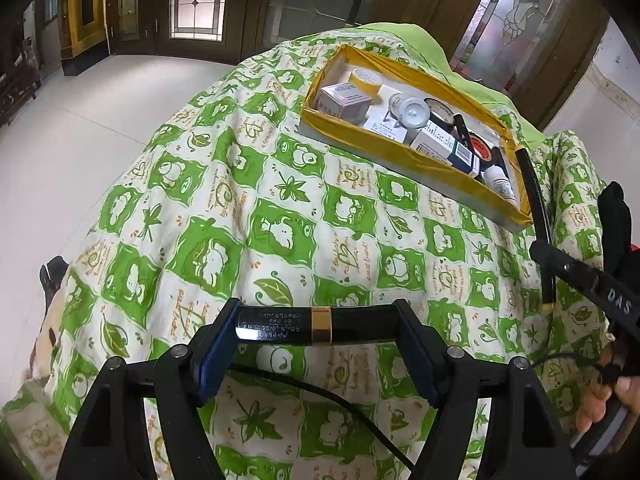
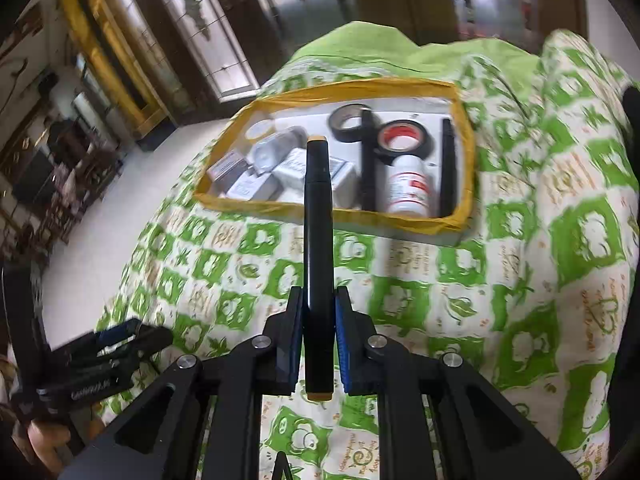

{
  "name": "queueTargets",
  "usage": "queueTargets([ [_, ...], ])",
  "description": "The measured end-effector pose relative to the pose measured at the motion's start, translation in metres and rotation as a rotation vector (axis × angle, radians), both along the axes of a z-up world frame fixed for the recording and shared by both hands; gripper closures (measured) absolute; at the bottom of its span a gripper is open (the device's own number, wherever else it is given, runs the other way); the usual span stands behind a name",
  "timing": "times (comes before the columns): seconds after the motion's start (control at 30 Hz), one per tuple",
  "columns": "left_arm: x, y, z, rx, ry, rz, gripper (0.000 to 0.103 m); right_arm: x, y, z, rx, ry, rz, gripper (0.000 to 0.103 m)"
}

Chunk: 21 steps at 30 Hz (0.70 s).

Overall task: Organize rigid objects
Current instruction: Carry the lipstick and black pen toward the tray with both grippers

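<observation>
A green-and-white patterned quilt (image 1: 248, 208) covers the surface, and on it, in the upper right of the left wrist frame, sits the yellow-taped tray (image 1: 362, 139), already loaded with small cartons, tape rolls, a white bottle (image 2: 409, 184) and slim black pens.

The right hand-held gripper (image 2: 317, 338) is clamped on a long black marker (image 2: 318, 240) with tan ends. The marker's long axis points straight ahead toward the tray (image 2: 466, 148), which lies dead ahead in the upper middle of the right wrist frame, so by judgement this is the nearer arm for a drop-off.

The left hand-held gripper (image 1: 320, 332) is closed endwise on a short black tube (image 1: 316, 326) with a gold band, held crosswise to its fingers at the bottom centre of the frame; the tray lies ahead and to the right of it, well apart.

The right wrist view shows the tray's free strip between the bottle and the far-right pen. The left wrist view alone shows the printed lettering on the tube and the right tool entering at the right edge.
</observation>
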<state>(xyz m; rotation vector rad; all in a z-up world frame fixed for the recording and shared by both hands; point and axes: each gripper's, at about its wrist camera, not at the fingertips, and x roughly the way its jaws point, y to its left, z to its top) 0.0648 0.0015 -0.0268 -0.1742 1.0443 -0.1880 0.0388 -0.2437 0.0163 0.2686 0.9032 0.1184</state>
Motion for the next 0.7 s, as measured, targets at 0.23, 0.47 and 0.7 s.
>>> queueTargets([
  [0.23, -0.006, 0.004, 0.002, -0.01, -0.003, 0.01, 0.025, -0.002, -0.014, 0.002, 0.038, -0.008, -0.055, 0.089],
  [0.47, -0.01, 0.003, 0.004, -0.003, -0.009, 0.004, 0.025, -0.005, -0.015, 0.006, 0.037, -0.026, -0.057, 0.089],
  [0.7, -0.012, 0.001, 0.005, -0.002, -0.016, -0.009, 0.025, -0.006, -0.015, 0.007, 0.046, -0.022, -0.05, 0.089],
])
